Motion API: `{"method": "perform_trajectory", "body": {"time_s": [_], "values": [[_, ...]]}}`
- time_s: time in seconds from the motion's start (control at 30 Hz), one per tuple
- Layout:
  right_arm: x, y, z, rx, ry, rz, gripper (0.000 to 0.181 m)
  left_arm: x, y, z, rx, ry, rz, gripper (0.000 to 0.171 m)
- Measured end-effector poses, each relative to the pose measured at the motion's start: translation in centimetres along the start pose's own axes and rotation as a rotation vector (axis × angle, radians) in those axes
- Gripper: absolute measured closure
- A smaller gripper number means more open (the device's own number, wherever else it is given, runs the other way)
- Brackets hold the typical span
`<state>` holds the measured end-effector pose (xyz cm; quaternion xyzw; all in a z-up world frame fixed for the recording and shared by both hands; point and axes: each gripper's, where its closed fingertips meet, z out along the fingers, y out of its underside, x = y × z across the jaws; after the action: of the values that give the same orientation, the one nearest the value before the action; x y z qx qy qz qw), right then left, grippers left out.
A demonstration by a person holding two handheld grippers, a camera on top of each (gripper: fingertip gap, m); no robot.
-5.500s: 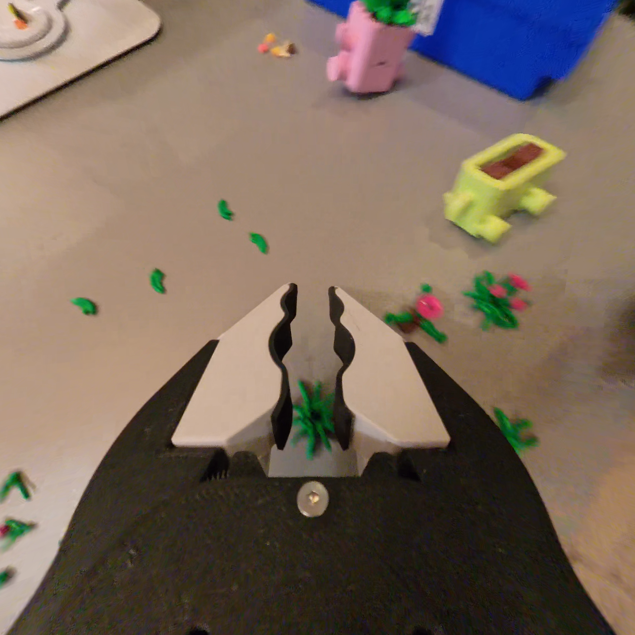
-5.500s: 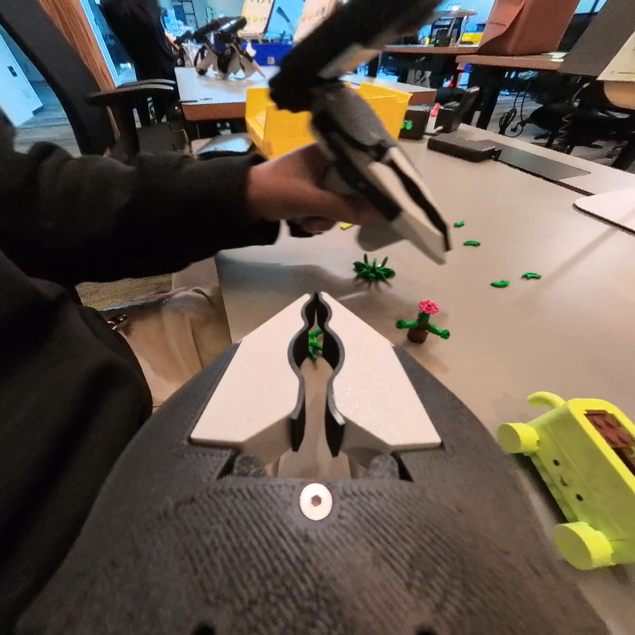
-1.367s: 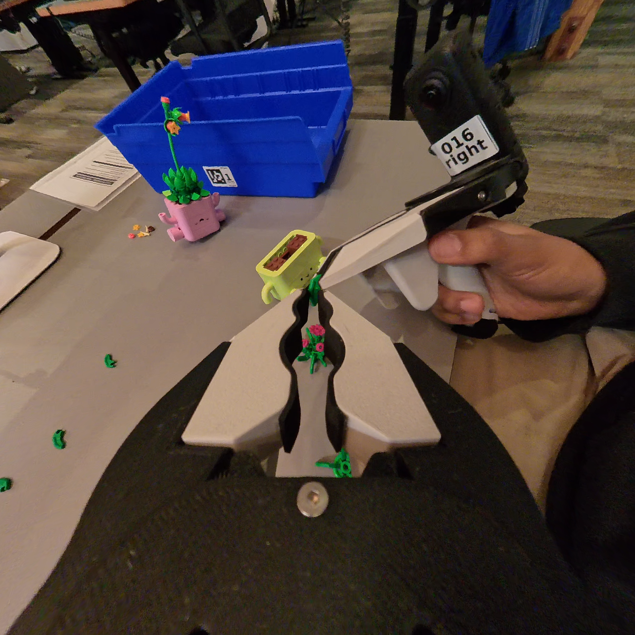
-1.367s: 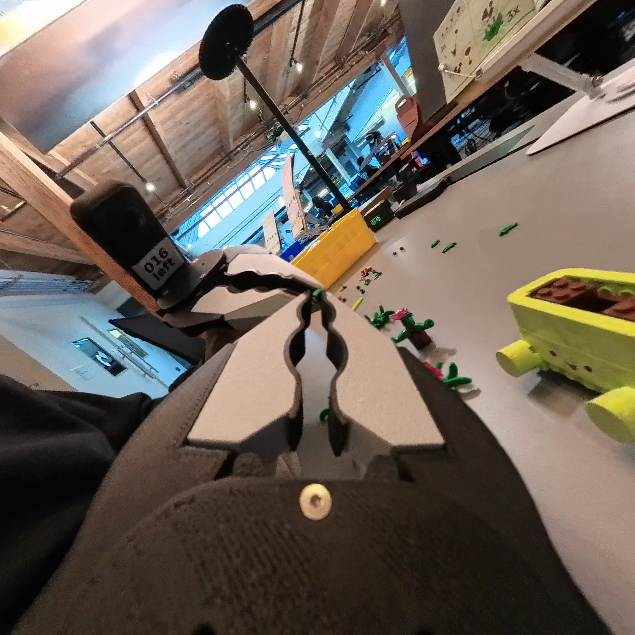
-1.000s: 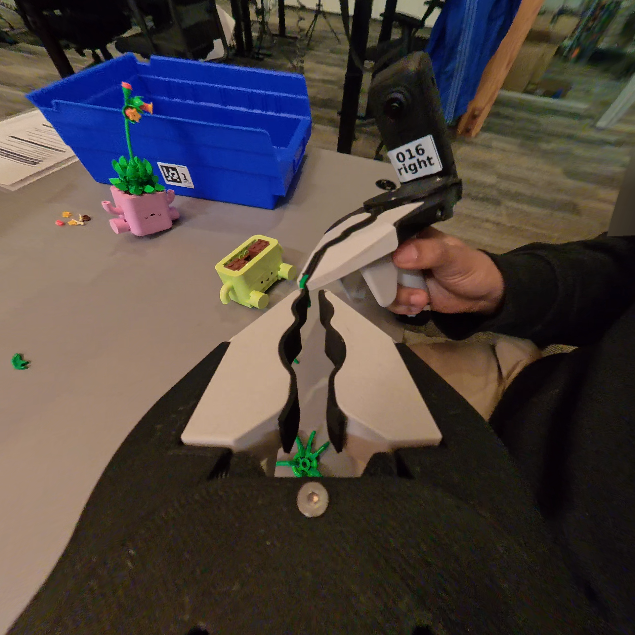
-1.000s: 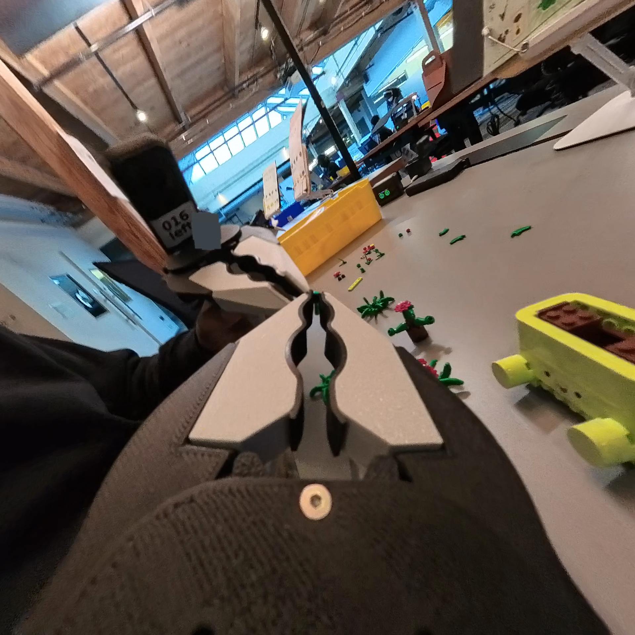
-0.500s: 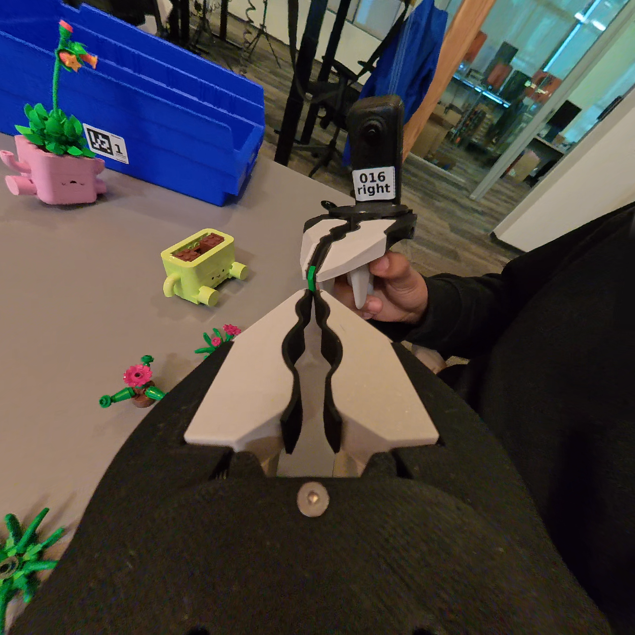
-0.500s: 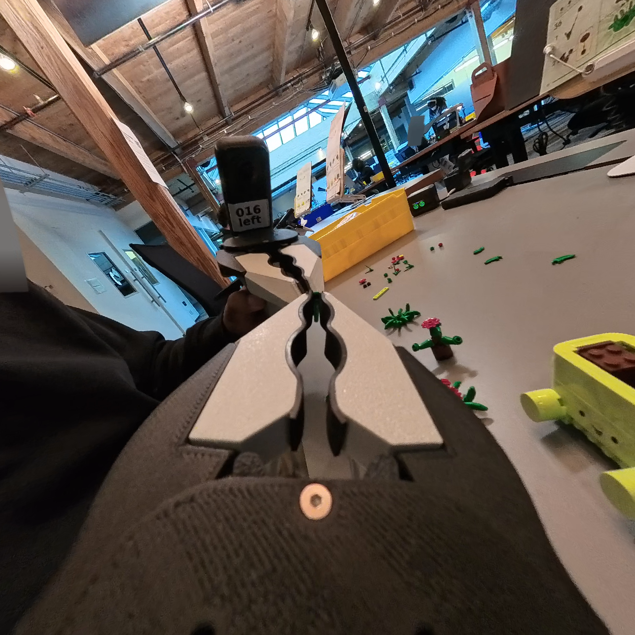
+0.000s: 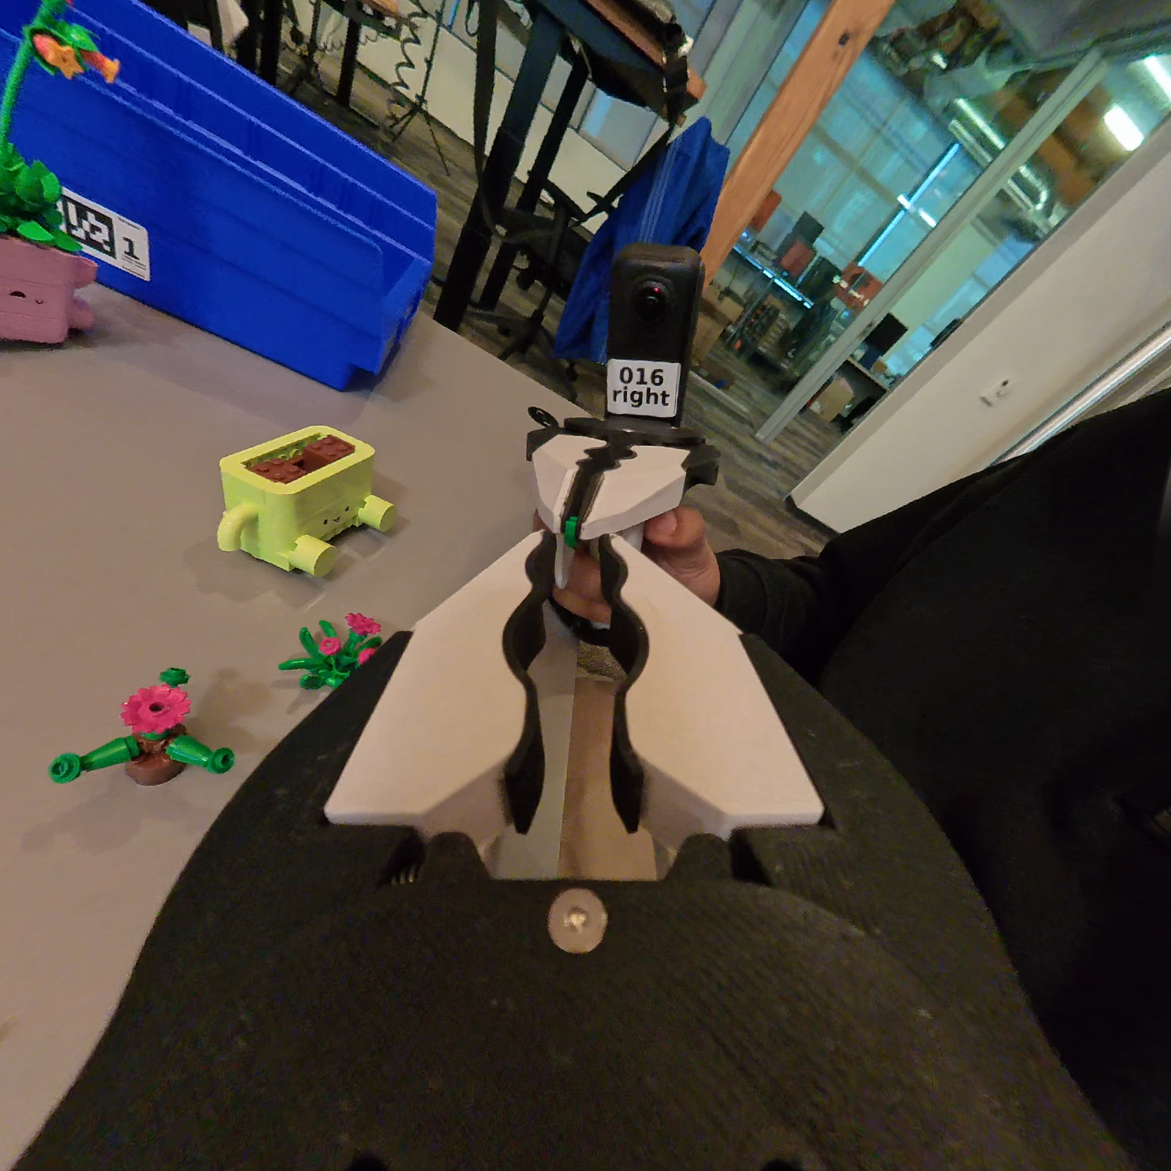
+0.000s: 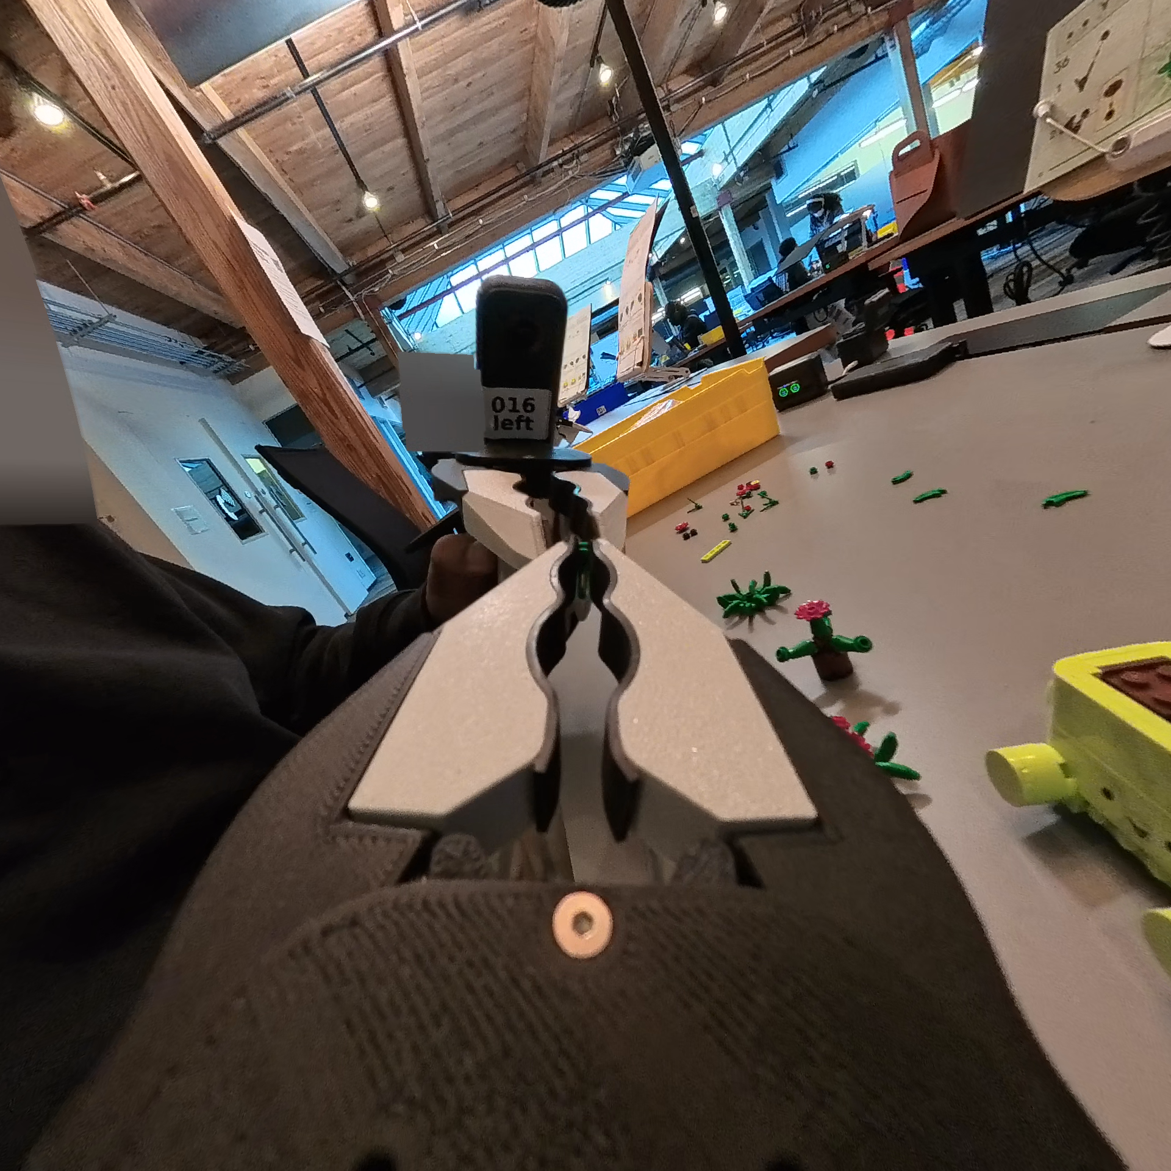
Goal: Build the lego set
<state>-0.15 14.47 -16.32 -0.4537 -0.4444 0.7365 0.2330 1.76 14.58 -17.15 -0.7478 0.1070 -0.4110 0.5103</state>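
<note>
I have both grippers raised off the counter (image 9: 127, 443) and pointed tip to tip over its near edge. The right gripper (image 10: 582, 557) has its jaws pinched shut on a small green piece (image 10: 583, 567), which stands upright at the very tips. From the left wrist view the same green piece (image 9: 570, 527) shows at the nose of the right gripper (image 9: 569, 529). The left gripper (image 9: 573, 548) has its tips drawn close with a narrow gap between them; I cannot tell whether its jaws touch the piece or merely sit just beside it.

On the counter, the lime-green pot (image 9: 298, 494) with brown bricks inside stands near the middle. A pink flower on a brown base (image 9: 152, 729) with two green side stems lies nearer my edge, and a small cluster of pink blooms with green leaves (image 9: 332, 646) lies between it and the pot. A spiky green leaf piece (image 10: 751, 595) lies further along, with loose green leaves (image 10: 928, 495) scattered beyond. A blue bin (image 9: 222, 209) sits along the far edge, a pink pot (image 9: 38, 298) just before it, and a yellow bin (image 10: 684, 431) at the other end.
</note>
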Motion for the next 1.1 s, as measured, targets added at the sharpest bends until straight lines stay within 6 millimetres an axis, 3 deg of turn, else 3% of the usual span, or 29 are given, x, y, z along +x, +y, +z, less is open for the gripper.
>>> {"method": "perform_trajectory", "body": {"time_s": [0.27,0.6,1.0,1.1], "values": [[-0.5,-0.3,0.1,0.040,-0.055,0.047,0.181,0.4,-0.1,0.1,0.045,0.053,-0.033,0.171],[-0.5,-0.3,0.2,0.075,-0.123,0.180,0.181,0.4,-0.3,-0.2,0.109,0.097,-0.091,0.171],[-0.3,-0.7,-0.3,0.087,-0.123,0.151,0.167,0.1,-1.5,-1.3,0.202,0.145,-0.163,0.171],[-0.5,-0.4,0.0,0.073,-0.117,0.134,0.177,0.3,-1.1,-0.9,0.175,0.146,-0.148,0.171]]}}
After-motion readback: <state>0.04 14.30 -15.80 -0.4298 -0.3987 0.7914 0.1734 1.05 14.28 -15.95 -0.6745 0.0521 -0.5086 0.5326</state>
